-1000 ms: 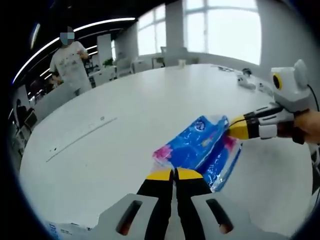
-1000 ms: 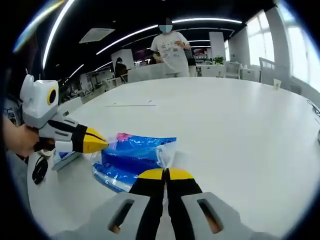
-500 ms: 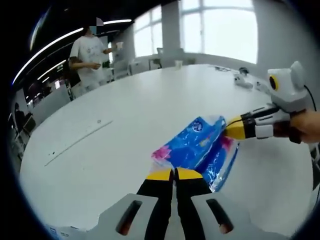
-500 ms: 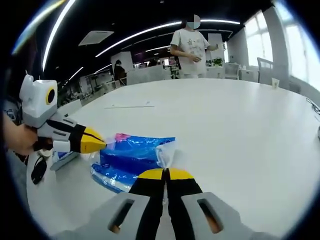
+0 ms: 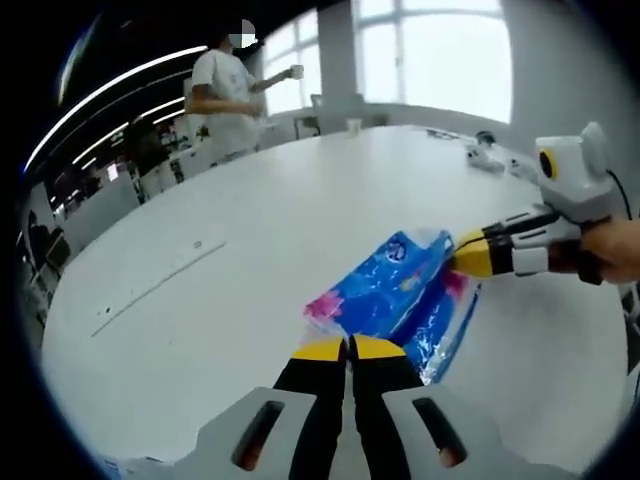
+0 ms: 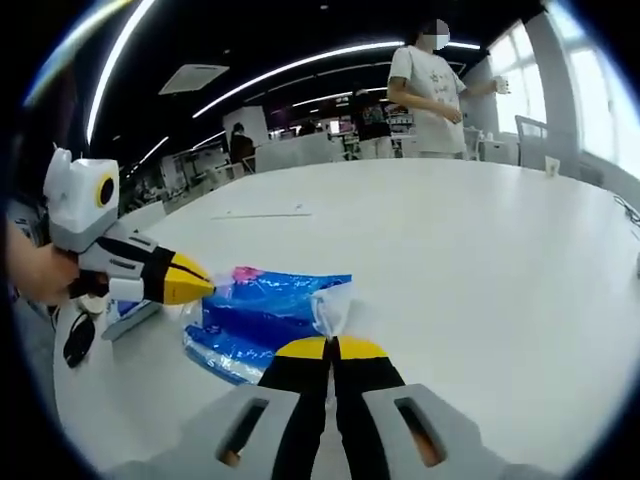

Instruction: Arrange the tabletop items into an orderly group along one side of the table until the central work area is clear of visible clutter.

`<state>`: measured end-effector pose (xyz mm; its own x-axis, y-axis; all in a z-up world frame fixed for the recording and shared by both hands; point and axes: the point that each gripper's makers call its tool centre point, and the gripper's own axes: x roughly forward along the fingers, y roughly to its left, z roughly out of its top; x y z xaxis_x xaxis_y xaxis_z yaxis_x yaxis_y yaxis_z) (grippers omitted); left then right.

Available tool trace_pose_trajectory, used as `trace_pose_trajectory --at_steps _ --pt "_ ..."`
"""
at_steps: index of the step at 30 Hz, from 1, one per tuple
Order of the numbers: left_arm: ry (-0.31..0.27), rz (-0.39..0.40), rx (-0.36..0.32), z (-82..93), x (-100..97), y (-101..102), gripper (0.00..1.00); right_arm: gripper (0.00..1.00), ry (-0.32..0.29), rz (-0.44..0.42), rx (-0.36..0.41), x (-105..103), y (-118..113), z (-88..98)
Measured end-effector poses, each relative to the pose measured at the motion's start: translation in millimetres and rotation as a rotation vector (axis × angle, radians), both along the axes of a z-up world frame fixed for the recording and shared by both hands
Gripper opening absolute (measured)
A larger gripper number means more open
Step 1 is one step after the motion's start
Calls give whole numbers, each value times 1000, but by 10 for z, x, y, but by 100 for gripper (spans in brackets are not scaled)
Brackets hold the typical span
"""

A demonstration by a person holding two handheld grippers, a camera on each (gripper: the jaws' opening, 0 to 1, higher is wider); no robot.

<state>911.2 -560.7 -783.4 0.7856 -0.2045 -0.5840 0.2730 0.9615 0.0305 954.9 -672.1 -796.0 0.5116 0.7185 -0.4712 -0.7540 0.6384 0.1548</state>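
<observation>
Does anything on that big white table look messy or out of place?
The blue plastic package looks crumpled, its wrapper pinched and pulled by the left gripper and the right gripper at opposite ends. It lies out on the white table, not at a side.

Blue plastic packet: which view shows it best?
The left gripper view: the blue plastic packet lies open to the camera, its printing and pink end visible. The right gripper view shows it flatter, partly behind the right hand-held gripper.
</observation>
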Motion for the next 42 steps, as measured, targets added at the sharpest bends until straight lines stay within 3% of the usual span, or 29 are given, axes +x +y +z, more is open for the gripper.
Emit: trace_pose_trajectory --at_steps 42 --pt "18 1 16 -58 -10 -15 0 0 27 -22 5 -5 -42 -88"
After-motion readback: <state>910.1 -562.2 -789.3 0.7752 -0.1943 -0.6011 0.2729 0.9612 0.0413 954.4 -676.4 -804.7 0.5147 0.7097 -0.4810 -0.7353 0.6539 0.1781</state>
